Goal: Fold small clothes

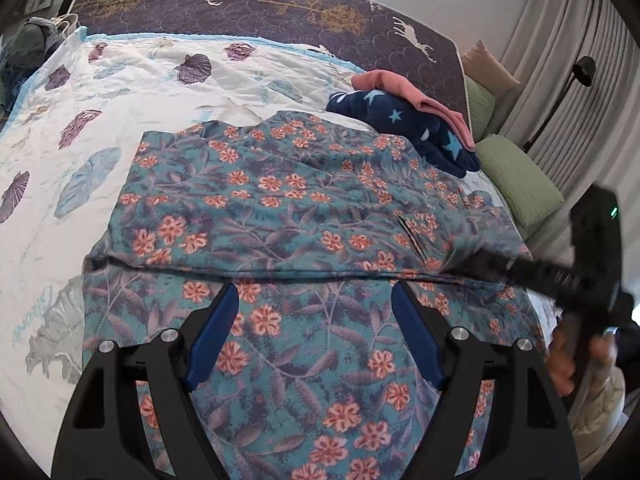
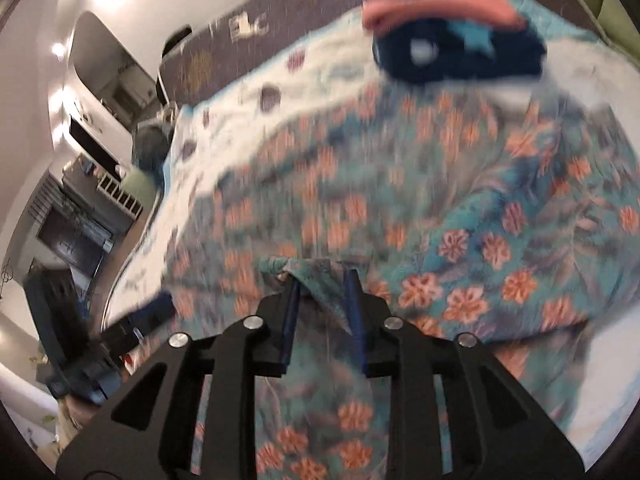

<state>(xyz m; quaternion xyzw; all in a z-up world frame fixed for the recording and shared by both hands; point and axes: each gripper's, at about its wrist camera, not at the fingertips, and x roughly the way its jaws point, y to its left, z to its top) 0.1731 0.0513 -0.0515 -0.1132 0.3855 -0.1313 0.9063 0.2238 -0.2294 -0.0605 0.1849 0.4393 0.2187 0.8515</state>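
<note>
Floral garment (image 1: 304, 208) lies spread on the bed (image 1: 120, 92), its fold edge crosswise just ahead of the left gripper (image 1: 314, 332), jaws spread and empty. Right gripper (image 2: 323, 304) pinches a bunched garment edge, nearer the bed's right edge.

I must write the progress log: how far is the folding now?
Done: a pink garment and a navy star-print garment lie folded, stacked at the bed's far side. In hand: the teal floral garment has one fold; the right gripper pinches its edge, the left gripper hovers open. Left: its remaining folds and stacking.
</note>
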